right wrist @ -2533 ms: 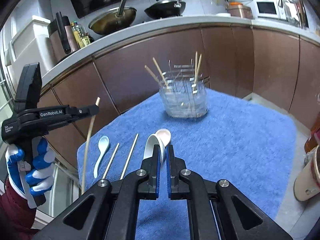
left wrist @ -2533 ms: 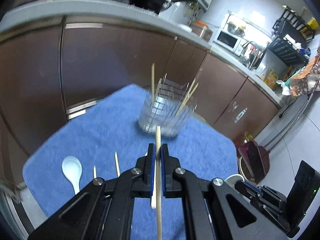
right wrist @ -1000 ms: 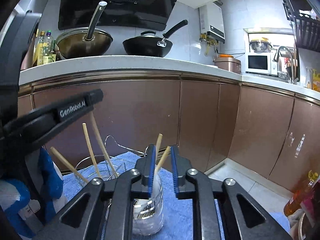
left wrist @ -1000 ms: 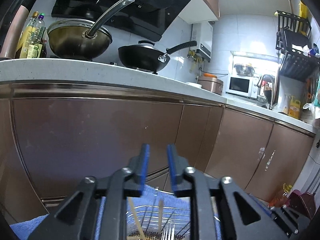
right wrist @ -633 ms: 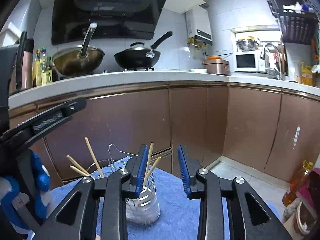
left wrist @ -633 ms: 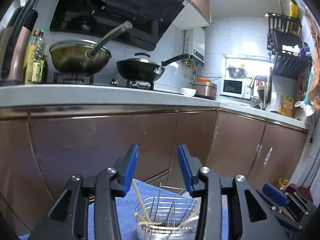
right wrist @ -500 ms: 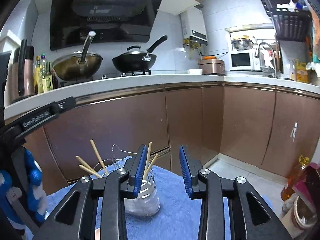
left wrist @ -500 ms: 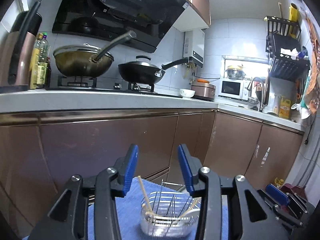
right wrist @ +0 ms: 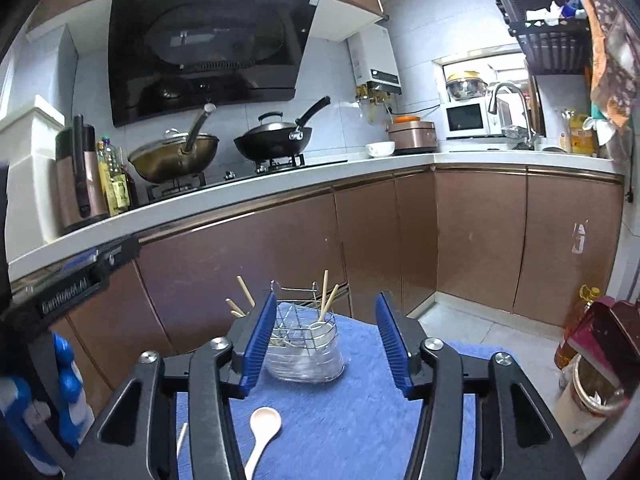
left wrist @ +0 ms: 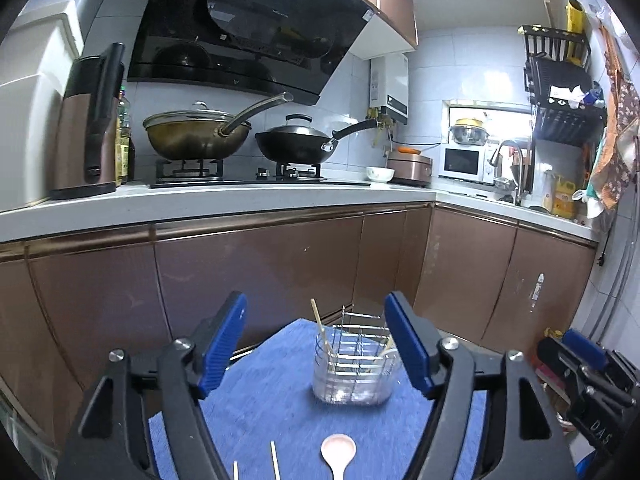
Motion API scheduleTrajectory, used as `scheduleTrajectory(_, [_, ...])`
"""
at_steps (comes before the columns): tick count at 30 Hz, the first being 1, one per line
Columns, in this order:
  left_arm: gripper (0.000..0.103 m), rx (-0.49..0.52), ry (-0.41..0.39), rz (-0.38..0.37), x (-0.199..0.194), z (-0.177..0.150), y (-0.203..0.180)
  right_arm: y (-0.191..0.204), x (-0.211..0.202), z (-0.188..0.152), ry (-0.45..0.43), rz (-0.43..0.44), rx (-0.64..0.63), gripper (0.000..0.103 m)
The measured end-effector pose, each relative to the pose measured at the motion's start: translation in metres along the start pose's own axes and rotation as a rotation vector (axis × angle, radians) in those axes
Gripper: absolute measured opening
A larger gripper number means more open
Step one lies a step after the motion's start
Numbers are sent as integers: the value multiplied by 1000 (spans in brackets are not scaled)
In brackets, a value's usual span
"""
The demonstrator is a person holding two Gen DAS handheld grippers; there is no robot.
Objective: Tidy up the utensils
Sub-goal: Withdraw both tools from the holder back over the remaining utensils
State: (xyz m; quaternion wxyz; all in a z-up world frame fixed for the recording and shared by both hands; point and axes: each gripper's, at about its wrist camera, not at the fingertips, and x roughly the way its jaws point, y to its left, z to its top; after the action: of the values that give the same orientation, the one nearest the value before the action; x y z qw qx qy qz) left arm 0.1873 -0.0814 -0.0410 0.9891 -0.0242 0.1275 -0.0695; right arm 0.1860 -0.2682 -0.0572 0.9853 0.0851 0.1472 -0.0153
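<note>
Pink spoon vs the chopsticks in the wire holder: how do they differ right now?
The pink spoon lies flat on the blue towel, outside the holder; the chopsticks stand tilted inside the wire holder. The spoon has a broad round bowl; the chopsticks are thin straight sticks. The spoon is pale pink, the chopsticks tan wood. Neither is held by a gripper.

Home kitchen: woks on gas stove, range hood, microwave, brown cabinets.

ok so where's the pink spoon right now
The pink spoon lies flat on the blue cloth, bowl toward the wire utensil holder and apart from it. Both wrist views show it low in frame, a loose chopstick to its left.
</note>
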Motion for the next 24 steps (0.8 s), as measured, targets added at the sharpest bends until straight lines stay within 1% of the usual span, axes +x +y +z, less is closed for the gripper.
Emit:
scheduleTrajectory(2, [71,-6,-3,4,-13,-2,3,5,-14,1,-18,-12,-3,59])
scheduleTrajectory(4, [73,-10,-9,5,-23,-1,5,11,-28,0,-37,-26,-13,65])
scheduleTrajectory(7, [74,-13,-15,7,-39,-3,9,18,-43,-2,-55,-51,-24,68])
scheduleTrajectory(16, [76,-15,-43,14,-81,-10,24,14,-82,-2,-76,-89,18,68])
scheduleTrajectory(20, [76,-21,-51,14,-95,-10,31,12,-98,3,-98,-76,43,68])
scheduleTrajectory(24, [76,-24,-63,21,-108,-11,36,18,-113,6,-126,-71,33,68])
